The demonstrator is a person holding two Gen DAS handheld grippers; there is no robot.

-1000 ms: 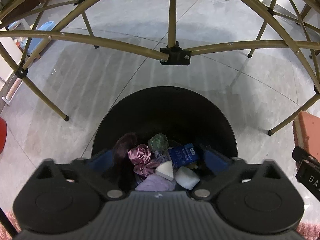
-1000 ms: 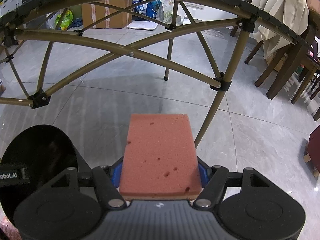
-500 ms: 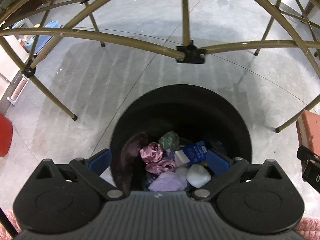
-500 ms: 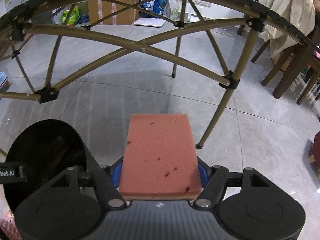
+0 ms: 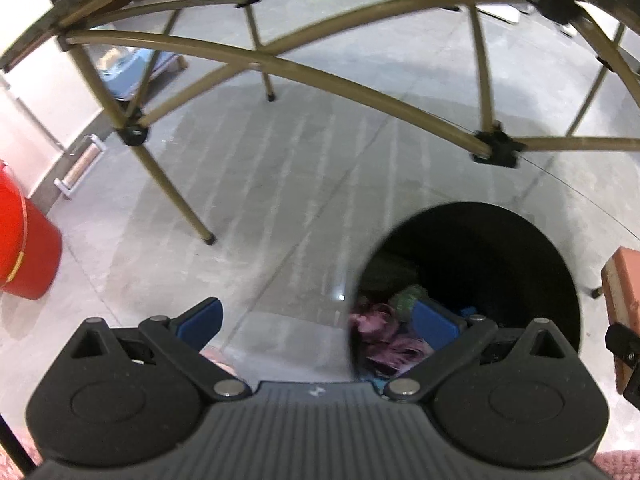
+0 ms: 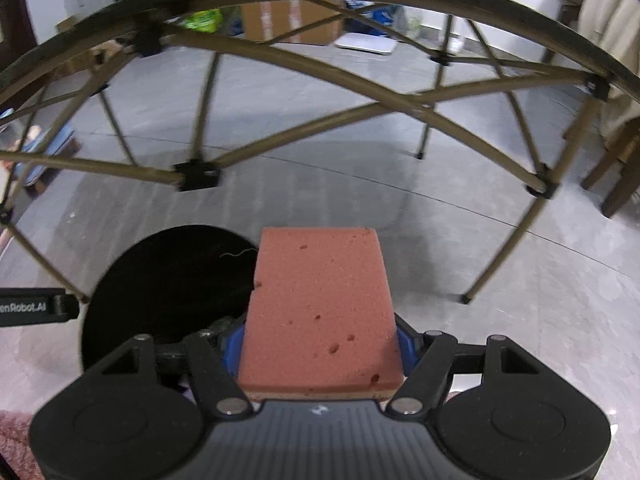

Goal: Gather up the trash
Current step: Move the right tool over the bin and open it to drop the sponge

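Left claw (image 5: pixel 316 320) open, nothing between its blue pads, angled down over grey floor (image 5: pixel 280 200). Black bin (image 5: pixel 500 248) sits lower right, its rim behind the right pad; pink and green scraps (image 5: pixel 380 320) lie inside. Red bucket (image 5: pixel 24 248) at left edge, pink sponge (image 5: pixel 622 288) at right edge, tan frame poles (image 5: pixel 320 76) overhead.

You get even, soft indoor light on the grey floor (image 5: pixel 304 208), with faint striped shadows; motion blur smears the frame tubes (image 6: pixel 320 76), fisheye bends the edges, and the bin's (image 5: pixel 500 248) inside stays dark.
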